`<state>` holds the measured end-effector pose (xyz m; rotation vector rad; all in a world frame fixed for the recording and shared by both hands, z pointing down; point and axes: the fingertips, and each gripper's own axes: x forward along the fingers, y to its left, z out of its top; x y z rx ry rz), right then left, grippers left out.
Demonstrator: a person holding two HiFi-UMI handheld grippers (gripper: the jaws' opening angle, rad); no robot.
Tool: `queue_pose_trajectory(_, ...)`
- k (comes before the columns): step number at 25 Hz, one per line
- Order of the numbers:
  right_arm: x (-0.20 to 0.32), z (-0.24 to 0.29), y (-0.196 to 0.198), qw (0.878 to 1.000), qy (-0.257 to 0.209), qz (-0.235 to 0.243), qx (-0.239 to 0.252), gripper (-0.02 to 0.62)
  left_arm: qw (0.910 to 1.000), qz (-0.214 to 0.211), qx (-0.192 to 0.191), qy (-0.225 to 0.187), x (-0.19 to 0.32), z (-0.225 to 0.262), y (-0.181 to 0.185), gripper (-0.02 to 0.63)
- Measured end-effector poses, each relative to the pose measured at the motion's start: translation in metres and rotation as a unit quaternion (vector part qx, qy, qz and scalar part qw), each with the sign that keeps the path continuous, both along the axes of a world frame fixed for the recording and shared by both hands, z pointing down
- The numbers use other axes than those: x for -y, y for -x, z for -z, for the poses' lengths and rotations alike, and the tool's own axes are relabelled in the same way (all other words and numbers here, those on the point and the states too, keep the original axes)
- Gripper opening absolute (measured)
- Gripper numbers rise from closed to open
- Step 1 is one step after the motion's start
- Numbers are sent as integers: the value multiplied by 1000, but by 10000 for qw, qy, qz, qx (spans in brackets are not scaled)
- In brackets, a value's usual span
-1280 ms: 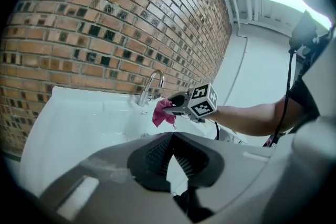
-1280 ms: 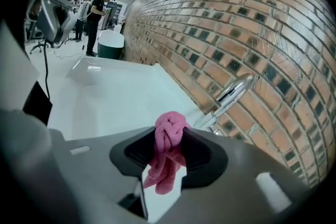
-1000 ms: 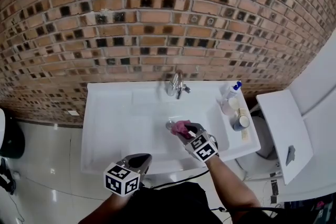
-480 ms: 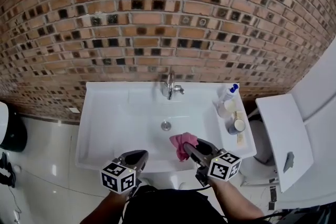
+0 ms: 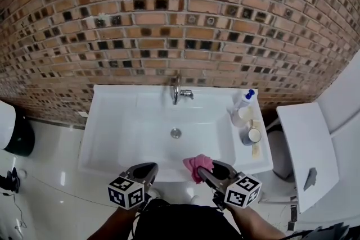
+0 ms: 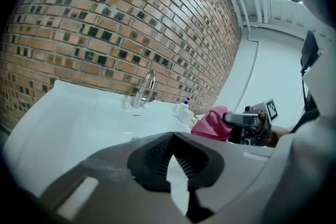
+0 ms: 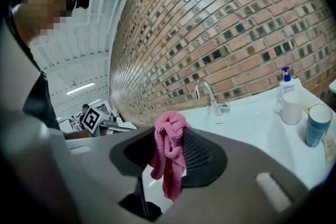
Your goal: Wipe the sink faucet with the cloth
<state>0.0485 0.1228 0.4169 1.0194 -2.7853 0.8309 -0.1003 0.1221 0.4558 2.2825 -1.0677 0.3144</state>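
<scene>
Hovering at the sink's front edge, the left gripper has its jaws together, empty. The faucet stands at the back rim, well apart. The pink cloth (bunched, hanging down) is pinched in the right gripper.

Basin open, bottles right of faucet

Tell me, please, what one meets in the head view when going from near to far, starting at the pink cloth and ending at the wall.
pink cloth → drain → faucet → brick wall
</scene>
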Motion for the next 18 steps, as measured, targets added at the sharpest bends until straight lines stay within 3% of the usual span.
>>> queue_pose_trajectory(18, -18, -21, -20, 9997, 216, -142, 53, 140, 9993, -268, 222, 130, -10, -2, -19, 4)
